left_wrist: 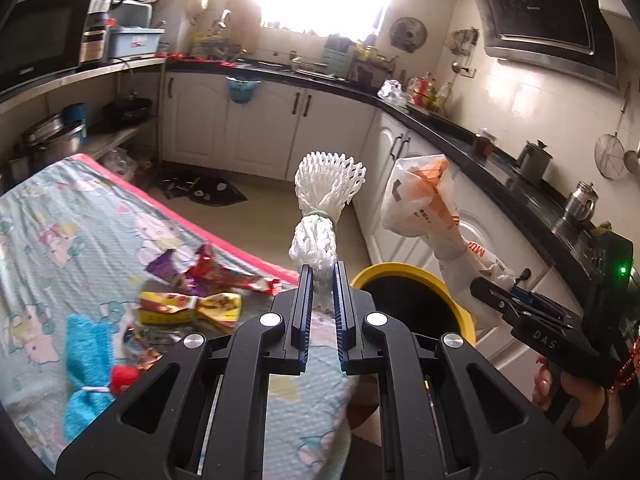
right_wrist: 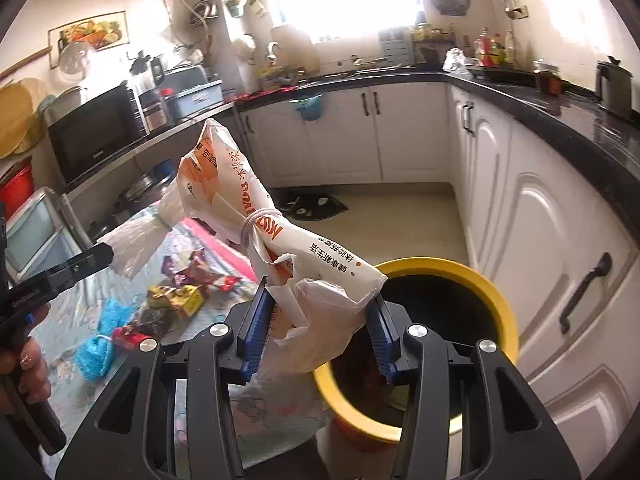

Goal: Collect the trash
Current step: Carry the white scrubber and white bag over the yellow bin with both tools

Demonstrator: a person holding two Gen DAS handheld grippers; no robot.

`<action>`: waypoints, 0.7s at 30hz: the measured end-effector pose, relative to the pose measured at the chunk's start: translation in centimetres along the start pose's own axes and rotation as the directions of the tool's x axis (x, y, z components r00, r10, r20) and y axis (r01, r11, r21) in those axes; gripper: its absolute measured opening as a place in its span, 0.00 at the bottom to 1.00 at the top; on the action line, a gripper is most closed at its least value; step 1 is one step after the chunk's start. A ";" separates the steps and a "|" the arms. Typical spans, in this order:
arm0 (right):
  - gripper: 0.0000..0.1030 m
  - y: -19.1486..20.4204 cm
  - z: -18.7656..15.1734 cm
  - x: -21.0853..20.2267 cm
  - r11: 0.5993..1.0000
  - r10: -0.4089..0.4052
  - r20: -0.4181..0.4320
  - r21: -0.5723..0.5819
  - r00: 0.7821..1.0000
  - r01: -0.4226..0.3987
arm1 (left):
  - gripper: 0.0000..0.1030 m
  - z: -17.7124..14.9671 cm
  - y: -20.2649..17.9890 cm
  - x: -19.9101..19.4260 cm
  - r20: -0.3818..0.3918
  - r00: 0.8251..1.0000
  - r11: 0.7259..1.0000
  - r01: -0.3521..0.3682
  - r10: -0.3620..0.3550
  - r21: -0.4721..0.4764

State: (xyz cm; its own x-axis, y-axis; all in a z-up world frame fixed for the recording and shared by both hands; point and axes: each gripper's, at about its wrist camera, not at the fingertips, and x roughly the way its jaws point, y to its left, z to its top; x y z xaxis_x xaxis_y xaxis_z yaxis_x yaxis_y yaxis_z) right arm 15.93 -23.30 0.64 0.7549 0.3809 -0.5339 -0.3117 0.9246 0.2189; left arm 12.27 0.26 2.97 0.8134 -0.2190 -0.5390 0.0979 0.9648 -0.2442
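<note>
A cartoon-print table (left_wrist: 60, 216) carries wrappers (left_wrist: 208, 272) at center, a blue net (left_wrist: 86, 368) at seven o'clock.

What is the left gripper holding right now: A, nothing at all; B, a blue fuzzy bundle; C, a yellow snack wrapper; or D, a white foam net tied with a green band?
D: in the left wrist view the left gripper is pinched shut on the lower end of the white foam net, which stands up from its pads; the blue bundle and yellow wrapper lie on the table.
</note>
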 end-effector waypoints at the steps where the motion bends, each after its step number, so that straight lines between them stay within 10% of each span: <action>1: 0.42 -0.4 0.0 -0.1 1.000 -0.012 0.004 0.008 1.000 0.012 | 0.06 0.0 -0.2 0.2 -0.002 1.000 1.000 0.005 -0.005 0.003; 21: 0.42 -7.7 -1.9 0.4 0.973 -0.176 -0.019 0.146 0.984 0.177 | 0.06 -0.7 -6.3 6.2 -0.105 0.991 0.993 0.090 -0.082 0.076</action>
State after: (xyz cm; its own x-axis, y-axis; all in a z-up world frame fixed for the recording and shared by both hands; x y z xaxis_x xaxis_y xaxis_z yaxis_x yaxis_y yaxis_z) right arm 17.55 -30.24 -2.81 0.7871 0.2122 -0.5792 -0.0859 0.9675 0.2377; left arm 16.30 -7.27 0.66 0.7379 -0.3116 -0.5987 0.2142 0.9493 -0.2301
